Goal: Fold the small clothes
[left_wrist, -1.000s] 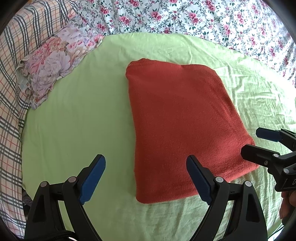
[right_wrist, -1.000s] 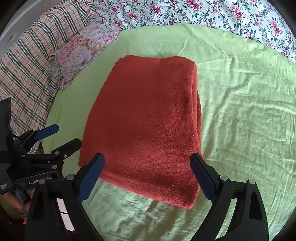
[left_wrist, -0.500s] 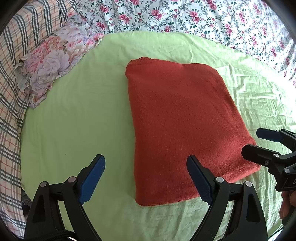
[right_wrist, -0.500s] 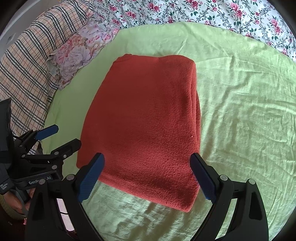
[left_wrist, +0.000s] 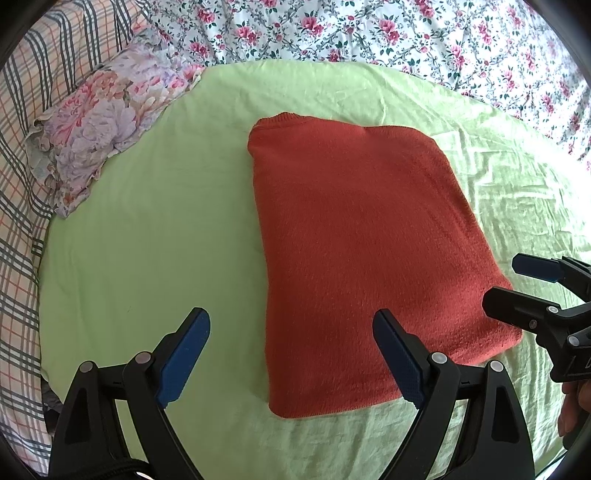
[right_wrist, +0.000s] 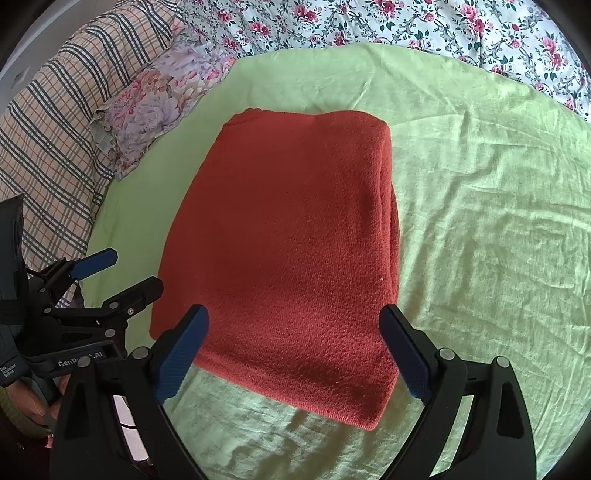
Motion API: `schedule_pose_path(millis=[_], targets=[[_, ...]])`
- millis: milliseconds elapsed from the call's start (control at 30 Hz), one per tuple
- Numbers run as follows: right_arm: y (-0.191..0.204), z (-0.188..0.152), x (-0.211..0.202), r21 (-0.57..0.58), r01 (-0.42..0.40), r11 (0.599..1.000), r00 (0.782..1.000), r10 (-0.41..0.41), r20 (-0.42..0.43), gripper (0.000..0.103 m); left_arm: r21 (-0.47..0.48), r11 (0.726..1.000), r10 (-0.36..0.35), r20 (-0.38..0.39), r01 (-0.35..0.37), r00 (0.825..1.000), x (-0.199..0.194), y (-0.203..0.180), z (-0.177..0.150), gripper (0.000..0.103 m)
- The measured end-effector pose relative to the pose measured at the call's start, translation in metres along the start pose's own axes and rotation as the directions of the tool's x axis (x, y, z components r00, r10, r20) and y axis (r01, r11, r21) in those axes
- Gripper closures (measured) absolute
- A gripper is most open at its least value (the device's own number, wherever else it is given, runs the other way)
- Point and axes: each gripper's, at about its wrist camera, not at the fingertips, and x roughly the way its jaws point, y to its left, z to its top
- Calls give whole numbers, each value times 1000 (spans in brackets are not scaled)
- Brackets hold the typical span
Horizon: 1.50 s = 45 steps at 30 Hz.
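A rust-red knit garment (left_wrist: pixel 362 236) lies folded into a neat rectangle on the light green sheet (left_wrist: pixel 147 236); it also shows in the right wrist view (right_wrist: pixel 288 251). My left gripper (left_wrist: pixel 291 354) is open and empty, hovering over the garment's near left edge. My right gripper (right_wrist: pixel 293 350) is open and empty, hovering over the garment's near edge. The right gripper shows in the left wrist view (left_wrist: pixel 524 284) beside the garment's near right corner. The left gripper shows in the right wrist view (right_wrist: pixel 122 271) beside the near left corner.
A floral pillow (left_wrist: pixel 99 125) lies at the sheet's far left. A plaid blanket (left_wrist: pixel 22 184) covers the left side. A floral bedspread (left_wrist: pixel 406 33) runs along the back. The green sheet (right_wrist: pixel 480 221) is wrinkled to the garment's right.
Both grippers have drifted slightly back and up from the garment, staying open. The garment has not moved.
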Motion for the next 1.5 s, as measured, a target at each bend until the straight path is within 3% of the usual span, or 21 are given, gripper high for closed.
schedule_pose_path(millis=[1500], targets=[[-7, 4, 2, 15, 1, 1000, 1000, -1, 10, 10, 12, 1000, -1, -2, 1, 1000, 5, -6, 7, 12]])
